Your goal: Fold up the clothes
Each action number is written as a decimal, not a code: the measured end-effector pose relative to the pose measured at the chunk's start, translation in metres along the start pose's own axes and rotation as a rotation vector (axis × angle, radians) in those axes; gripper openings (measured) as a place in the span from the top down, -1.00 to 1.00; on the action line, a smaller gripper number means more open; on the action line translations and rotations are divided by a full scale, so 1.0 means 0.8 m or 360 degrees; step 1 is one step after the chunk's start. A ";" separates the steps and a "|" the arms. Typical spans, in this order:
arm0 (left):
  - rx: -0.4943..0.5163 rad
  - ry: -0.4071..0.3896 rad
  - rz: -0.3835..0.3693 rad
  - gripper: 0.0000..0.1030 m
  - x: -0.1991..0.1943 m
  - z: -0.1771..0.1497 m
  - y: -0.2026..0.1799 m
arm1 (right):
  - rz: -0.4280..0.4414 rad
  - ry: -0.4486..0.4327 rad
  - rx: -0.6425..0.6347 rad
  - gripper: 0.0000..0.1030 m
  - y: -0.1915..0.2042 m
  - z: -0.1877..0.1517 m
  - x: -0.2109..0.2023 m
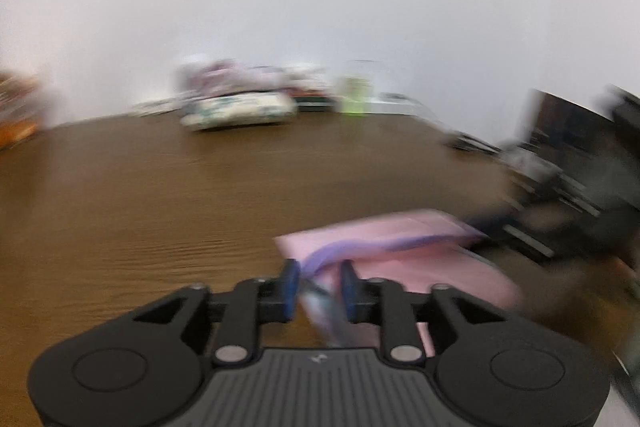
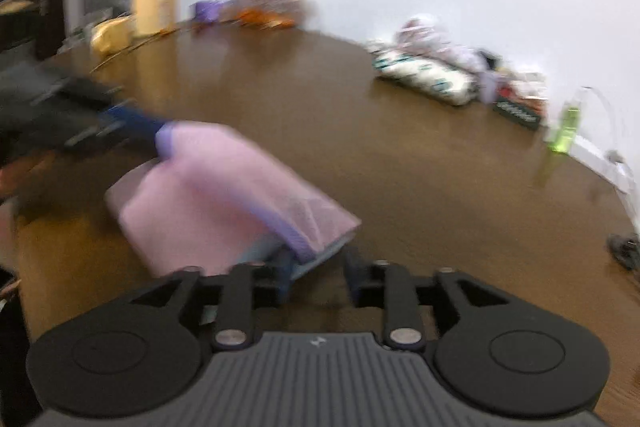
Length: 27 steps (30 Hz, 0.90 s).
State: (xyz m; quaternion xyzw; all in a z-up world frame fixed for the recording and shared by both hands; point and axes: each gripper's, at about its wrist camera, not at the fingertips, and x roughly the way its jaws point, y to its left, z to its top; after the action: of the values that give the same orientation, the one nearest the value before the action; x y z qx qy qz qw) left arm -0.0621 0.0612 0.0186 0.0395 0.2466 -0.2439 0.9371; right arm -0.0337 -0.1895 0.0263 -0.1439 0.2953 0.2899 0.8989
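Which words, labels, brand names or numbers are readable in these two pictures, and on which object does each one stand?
No text can be read; both views are motion-blurred.
Small pale emblem on the left gripper body: a mark, not legible letters.
Same emblem on the right gripper body: not legible.
Patterned package on the wooden table: print too blurred.
Dark box: pale lettering, too blurred.
Pink garment: no text visible.
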 end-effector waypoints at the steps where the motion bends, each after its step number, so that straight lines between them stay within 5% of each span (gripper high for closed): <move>1: 0.0087 -0.0016 -0.0020 0.32 -0.006 -0.003 -0.009 | 0.0030 -0.0039 0.0045 0.39 -0.006 0.003 -0.007; 5: 0.0311 0.0016 0.0011 0.28 -0.018 -0.008 -0.021 | 0.0249 -0.0260 0.0183 0.16 -0.017 0.020 -0.032; 9: 0.0130 -0.0083 -0.0070 0.17 -0.029 0.014 -0.001 | 0.0345 -0.0280 0.0215 0.12 0.001 0.038 -0.011; 12: -0.0074 -0.0086 -0.0052 0.09 -0.007 0.030 0.009 | 0.0356 -0.0163 0.0178 0.16 0.029 0.035 0.017; 13: -0.0111 -0.0048 -0.0019 0.11 0.004 0.032 0.010 | 0.0348 -0.0122 0.0171 0.18 0.035 0.032 0.027; 15: -0.0131 0.0085 0.0082 0.62 0.029 0.030 0.008 | 0.0327 -0.0040 0.0156 0.19 0.048 0.024 0.046; 16: -0.0140 0.0152 0.0132 0.73 0.042 0.030 0.007 | 0.0305 -0.0068 0.0176 0.19 0.047 0.022 0.041; 21: -0.0125 0.0242 0.0177 0.68 0.056 0.016 0.007 | 0.0188 -0.0236 0.0283 0.00 0.042 0.014 0.010; 25: -0.0117 0.0245 0.0205 0.42 0.056 0.014 0.009 | 0.0077 -0.0046 0.0431 0.04 0.026 -0.001 0.037; 27: -0.0132 0.0252 0.0204 0.37 0.052 0.016 0.014 | 0.0045 -0.0073 0.0441 0.03 0.030 -0.003 0.029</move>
State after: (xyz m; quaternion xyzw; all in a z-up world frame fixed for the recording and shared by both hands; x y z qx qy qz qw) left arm -0.0192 0.0501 0.0092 0.0356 0.3268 -0.1692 0.9291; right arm -0.0341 -0.1611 0.0078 -0.0076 0.3139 0.2622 0.9125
